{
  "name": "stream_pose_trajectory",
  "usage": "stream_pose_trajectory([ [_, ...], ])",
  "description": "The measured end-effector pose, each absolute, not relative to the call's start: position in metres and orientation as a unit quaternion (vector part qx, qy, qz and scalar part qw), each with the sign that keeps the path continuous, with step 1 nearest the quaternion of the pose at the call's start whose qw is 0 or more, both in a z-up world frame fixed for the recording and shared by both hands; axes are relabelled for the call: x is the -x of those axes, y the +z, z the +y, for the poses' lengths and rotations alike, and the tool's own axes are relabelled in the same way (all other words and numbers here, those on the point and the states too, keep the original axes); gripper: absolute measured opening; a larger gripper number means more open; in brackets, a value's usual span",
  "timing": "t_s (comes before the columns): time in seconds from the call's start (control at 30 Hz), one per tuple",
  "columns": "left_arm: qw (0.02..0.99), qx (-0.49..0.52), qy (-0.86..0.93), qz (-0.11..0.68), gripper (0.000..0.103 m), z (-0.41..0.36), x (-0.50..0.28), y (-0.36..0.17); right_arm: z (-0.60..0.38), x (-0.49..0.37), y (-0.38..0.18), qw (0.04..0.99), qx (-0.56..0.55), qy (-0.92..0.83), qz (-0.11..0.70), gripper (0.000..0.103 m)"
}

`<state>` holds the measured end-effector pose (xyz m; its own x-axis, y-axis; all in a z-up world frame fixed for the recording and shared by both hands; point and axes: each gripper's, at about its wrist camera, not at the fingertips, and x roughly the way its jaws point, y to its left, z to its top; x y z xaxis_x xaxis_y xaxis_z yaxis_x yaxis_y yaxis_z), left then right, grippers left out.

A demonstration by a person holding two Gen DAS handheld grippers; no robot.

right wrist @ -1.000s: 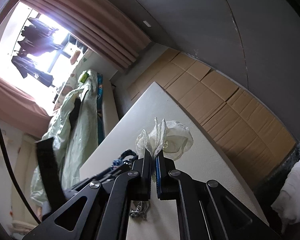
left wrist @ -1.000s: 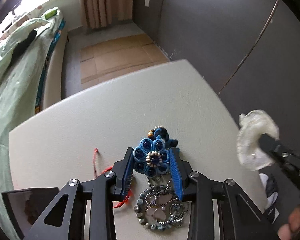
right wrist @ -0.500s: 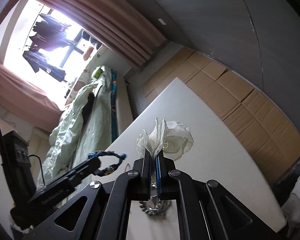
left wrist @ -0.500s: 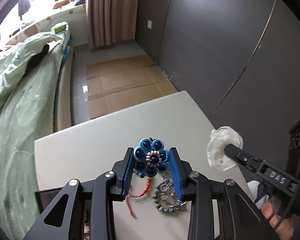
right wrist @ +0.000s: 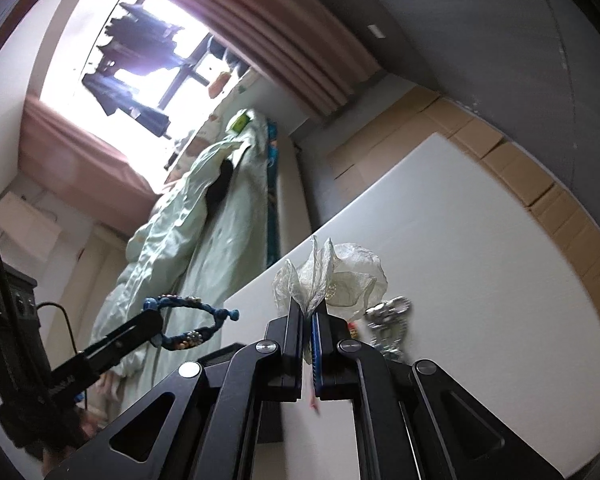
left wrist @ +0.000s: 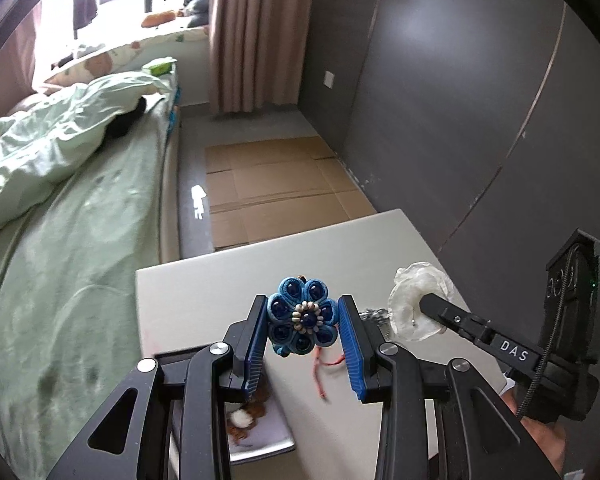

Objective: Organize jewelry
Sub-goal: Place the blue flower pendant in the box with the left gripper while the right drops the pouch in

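My left gripper (left wrist: 303,326) has its fingers (left wrist: 255,342) closed around the blue flower bracelet (left wrist: 302,322), holding it clear of the surface (left wrist: 204,300). The rosette faces the left wrist camera. In the right wrist view the beaded band (right wrist: 188,322) shows as a loop hanging out past the fingertips, its long axis roughly level and its knotted end pointing right toward my other tool. My right gripper (right wrist: 307,312) has its fingers (right wrist: 294,330) nearly together, pinching the gathered neck of a sheer white pouch (right wrist: 340,280) whose mouth flares upward and away from me.

The risks as I judge them: the bracelet is gripped only across the soft padded flower, so a tilt or jolt could let it squeeze out and drop onto the surface or off its near edge. The pouch is pinched shut at the neck, so I doubt the bracelet can go in unless I regrip it. A silver beaded pendant (right wrist: 388,316) and a red cord (left wrist: 326,364) lie on the surface just below; the hanging band could snag them. A grey tray (left wrist: 260,440) sits at the near left, partly under my left fingers.
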<state>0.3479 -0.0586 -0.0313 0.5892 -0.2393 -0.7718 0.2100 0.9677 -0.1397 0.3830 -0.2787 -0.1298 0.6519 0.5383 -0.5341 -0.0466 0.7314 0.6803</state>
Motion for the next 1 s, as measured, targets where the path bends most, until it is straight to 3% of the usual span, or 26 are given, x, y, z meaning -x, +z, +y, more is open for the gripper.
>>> stream_pose_trajectory([
  [0.43, 0.882, 0.057, -0.113, 0.453, 0.039, -0.010, -0.324, -0.044, -0.214, -0.377, -0.129, 0.843, -0.286, 0.226, 0.396, 0.005],
  [0.47, 0.882, 0.057, -0.111, 0.455, 0.040, -0.008, -0.323, -0.045, -0.210, -0.376, -0.129, 0.841, -0.285, 0.231, 0.397, 0.005],
  [0.6, 0.887, 0.056, -0.098, 0.448, 0.069, 0.003, -0.318, -0.043, -0.195, -0.376, -0.131, 0.834, -0.280, 0.251, 0.403, 0.005],
  [1.0, 0.893, 0.073, -0.065, 0.439, 0.069, 0.038, -0.305, -0.035, -0.151, -0.377, -0.142, 0.804, -0.266, 0.315, 0.429, 0.005],
])
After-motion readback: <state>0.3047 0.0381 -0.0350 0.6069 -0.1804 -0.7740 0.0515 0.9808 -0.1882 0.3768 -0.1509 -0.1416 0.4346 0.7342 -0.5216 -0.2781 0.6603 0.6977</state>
